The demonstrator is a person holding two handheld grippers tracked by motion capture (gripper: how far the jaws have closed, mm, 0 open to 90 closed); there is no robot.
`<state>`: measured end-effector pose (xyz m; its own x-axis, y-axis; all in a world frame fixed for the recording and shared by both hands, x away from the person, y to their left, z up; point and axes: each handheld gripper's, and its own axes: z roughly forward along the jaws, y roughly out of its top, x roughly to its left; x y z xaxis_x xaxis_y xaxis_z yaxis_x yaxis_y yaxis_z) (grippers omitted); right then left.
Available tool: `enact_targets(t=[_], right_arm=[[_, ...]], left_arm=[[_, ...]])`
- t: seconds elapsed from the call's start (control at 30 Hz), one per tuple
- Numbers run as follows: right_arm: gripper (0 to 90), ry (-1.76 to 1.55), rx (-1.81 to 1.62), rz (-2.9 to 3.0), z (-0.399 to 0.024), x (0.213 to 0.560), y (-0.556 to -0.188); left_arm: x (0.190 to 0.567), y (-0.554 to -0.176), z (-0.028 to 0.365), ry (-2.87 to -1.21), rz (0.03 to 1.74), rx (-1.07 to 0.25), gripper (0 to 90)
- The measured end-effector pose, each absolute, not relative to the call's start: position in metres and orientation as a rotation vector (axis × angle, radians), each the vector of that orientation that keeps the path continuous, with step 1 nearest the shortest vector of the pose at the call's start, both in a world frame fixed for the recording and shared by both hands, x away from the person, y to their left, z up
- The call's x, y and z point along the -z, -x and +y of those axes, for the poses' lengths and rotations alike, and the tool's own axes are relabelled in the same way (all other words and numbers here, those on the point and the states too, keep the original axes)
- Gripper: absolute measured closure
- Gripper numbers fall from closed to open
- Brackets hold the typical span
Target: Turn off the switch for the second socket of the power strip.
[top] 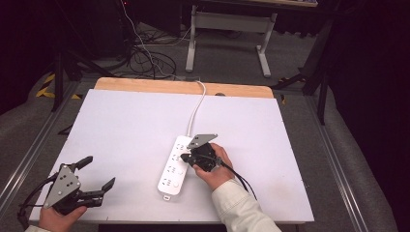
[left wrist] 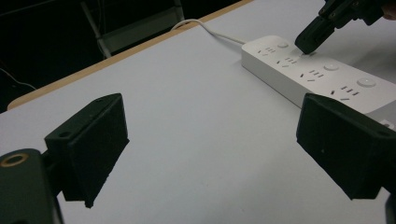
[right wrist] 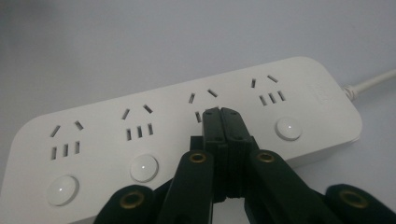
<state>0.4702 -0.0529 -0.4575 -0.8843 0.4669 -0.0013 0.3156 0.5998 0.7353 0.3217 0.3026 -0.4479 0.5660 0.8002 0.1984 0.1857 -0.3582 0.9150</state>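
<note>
Here's the long white plastic power strip, lying flat on the pale white tabletop, a little right of centre and towards the near edge, running from near-left to far-right. Its white cable leaves the far end and runs away over the wooden far edge of the tabletop.

The right hand-held gripper sits right on top of it! From the high view it comes in from the strip's right side, held in the person's right hand, and its jaws are pressed tight together with nothing between them. In the right gripper view the closed tips point down at the strip's top face, at the third socket group counting from that view's left, between two of the round white buttons. In the left gripper view the same black tips meet the strip's upper surface near its far end; whether they press a button there I cannot tell.

Over at the near-left corner, the left hand-held gripper is well apart from the strip, held low in the left hand. Its jaws stand wide, nothing between them, only bare tabletop. In the left gripper view the strip lies beyond the right-hand jaw, off to the far right.
</note>
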Motion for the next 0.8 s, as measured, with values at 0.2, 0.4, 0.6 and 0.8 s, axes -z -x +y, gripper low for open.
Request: enact_targets(t=[0.2, 0.4, 0.6, 0.8], right_arm=[[90.0, -0.644, -1.145, 2.627, -0.0529, 0.4580, -0.4697], [90.0, -0.628, -1.123, 2.624, -0.0517, 0.4595, -0.4684], [90.0, -0.614, -1.111, 2.623, -0.0515, 0.4602, -0.4678], [90.0, -0.614, -1.126, 2.611, -0.0522, 0.4617, -0.4670]], left_arm=[[0.4479, -0.3217, 0.3024, -1.855, 0.804, -0.816, 9.5], [0.4478, -0.3216, 0.3024, -1.855, 0.802, -0.820, 9.5], [0.4476, -0.3216, 0.3023, -1.855, 0.800, -0.825, 9.5], [0.4477, -0.3215, 0.3020, -1.856, 0.801, -0.821, 9.5]])
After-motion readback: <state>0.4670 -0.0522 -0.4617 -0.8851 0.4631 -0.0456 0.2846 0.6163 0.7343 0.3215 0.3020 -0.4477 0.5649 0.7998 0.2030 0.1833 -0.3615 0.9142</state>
